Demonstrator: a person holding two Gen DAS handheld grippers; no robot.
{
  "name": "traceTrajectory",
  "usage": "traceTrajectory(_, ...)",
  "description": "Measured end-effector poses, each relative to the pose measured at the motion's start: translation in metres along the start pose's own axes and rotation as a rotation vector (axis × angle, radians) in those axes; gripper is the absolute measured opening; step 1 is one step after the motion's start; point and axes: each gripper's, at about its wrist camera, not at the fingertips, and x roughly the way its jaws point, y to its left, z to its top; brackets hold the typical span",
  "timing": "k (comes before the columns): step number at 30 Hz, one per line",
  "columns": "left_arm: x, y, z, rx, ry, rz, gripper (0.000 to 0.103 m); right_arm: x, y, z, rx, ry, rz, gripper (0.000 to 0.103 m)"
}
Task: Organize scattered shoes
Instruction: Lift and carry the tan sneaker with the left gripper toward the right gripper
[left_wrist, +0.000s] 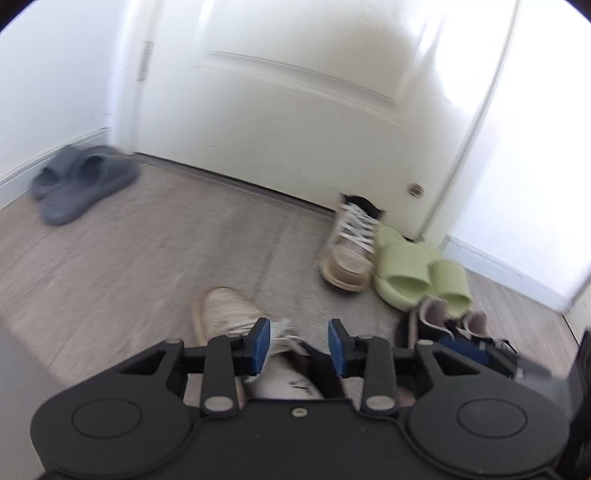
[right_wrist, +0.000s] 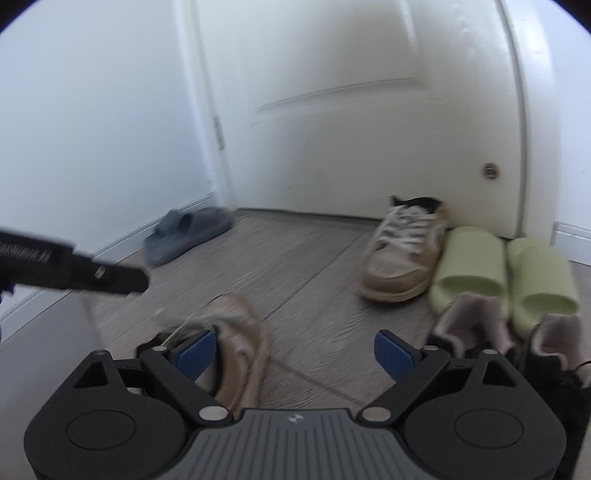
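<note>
The left gripper (left_wrist: 299, 345), fingers partly spread, is straddling a beige laced sneaker (left_wrist: 225, 314) lying lengthwise on the wood-grain floor (left_wrist: 147, 258), toe pointing toward the door (left_wrist: 295, 110), while the right gripper (right_wrist: 295, 354) is gaping wide, empty.

White door (left_wrist: 280, 122) (closed), wood-look floor (left_wrist: 155, 236)

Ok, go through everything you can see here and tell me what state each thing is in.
Left gripper: open, over the near tan lace-up sneaker.
Right gripper: open wide, holding nothing.
Near tan lace-up sneaker: on the floor, apart from its mate.
Far tan lace-up sneaker: upright by the door, beside the green slides.
Pale green foam slides: paired, side by side.
Grey foam slides: paired near the baseboard.
White panel door: closed.
</note>
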Motion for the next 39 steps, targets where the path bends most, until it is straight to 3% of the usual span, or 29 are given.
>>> traceTrajectory(4, -0.014, 0.022, -0.015, -0.105, 0.012, 0.054, 0.035, 0.013, 0.036, -0.017, -0.101, 0.05, 0.068, 0.093)
traceTrajectory(8, -0.022, 0.038, -0.027, -0.153, 0.047, 0.091, 0.035, 0.027, 0.052, -0.024, -0.185, 0.074, -0.019, 0.093)
traceTrajectory(12, -0.03, 0.045, -0.028, -0.159, 0.053, 0.09, 0.035, 0.031, 0.042, -0.019, -0.178, 0.106, -0.058, 0.096)
traceTrajectory(20, -0.025, 0.039, -0.022, -0.125, 0.037, 0.079, 0.035, 0.031, 0.027, -0.018, -0.33, 0.049, -0.294, 0.096)
traceTrajectory(27, -0.024, 0.041, -0.027, -0.15, 0.04, 0.073, 0.035, 0.078, -0.008, 0.018, -0.289, 0.008, -0.498, 0.096)
traceTrajectory(33, -0.03, 0.045, -0.025, -0.14, 0.019, 0.106, 0.035, 0.078, -0.009, 0.052, -0.151, -0.095, -0.468, 0.096)
traceTrajectory(35, -0.032, 0.05, -0.025, -0.157, 0.014, 0.107, 0.035, 0.071, -0.004, 0.052, -0.049, -0.08, -0.379, 0.096)
traceTrajectory(39, -0.034, 0.062, -0.027, -0.199, 0.01, 0.112, 0.035, 0.074, 0.011, 0.031, 0.144, 0.057, -0.161, 0.096)
